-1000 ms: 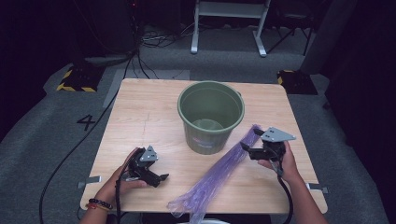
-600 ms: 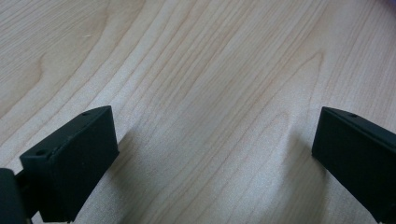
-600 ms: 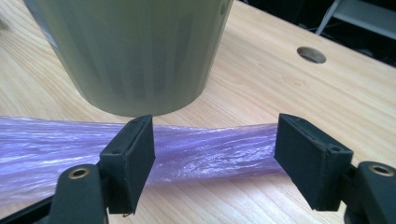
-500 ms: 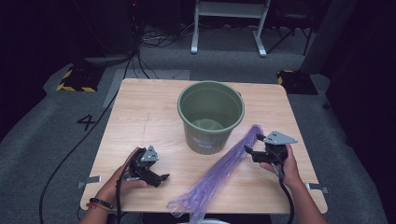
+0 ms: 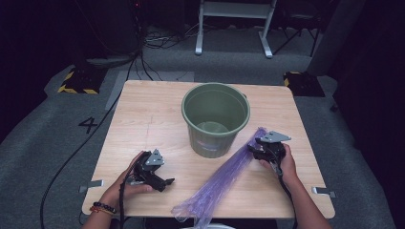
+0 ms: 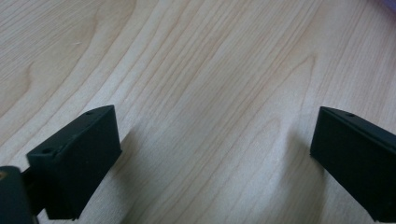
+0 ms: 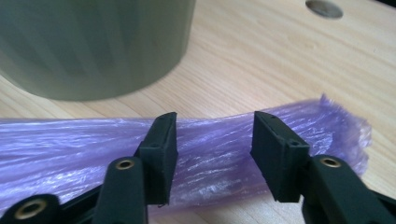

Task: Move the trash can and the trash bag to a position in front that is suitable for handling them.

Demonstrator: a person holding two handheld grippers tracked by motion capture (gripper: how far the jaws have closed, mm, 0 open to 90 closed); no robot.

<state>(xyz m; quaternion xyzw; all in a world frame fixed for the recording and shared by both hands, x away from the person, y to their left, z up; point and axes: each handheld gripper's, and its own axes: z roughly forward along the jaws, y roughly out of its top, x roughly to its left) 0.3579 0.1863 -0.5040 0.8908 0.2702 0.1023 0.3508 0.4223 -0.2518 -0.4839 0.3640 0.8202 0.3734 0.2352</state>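
Two grippers are down at the pale wood-grain table [image 5: 143, 109], one in each hand. Dead centre sits a round, smooth-walled green bucket [image 5: 216, 118], tapering toward its base. Just beside it a long, crinkly purple plastic bag [image 5: 224, 179] stretches diagonally, bunched into glossy pleats, its far end spilling over the near table edge. The right gripper [image 7: 214, 140] hangs over the bag's upper end, black blocky jaws parted and straddling the film, nothing clamped. The left gripper [image 6: 212, 154] rests low over bare wood, well apart from the bag, jaws spread wide and empty.
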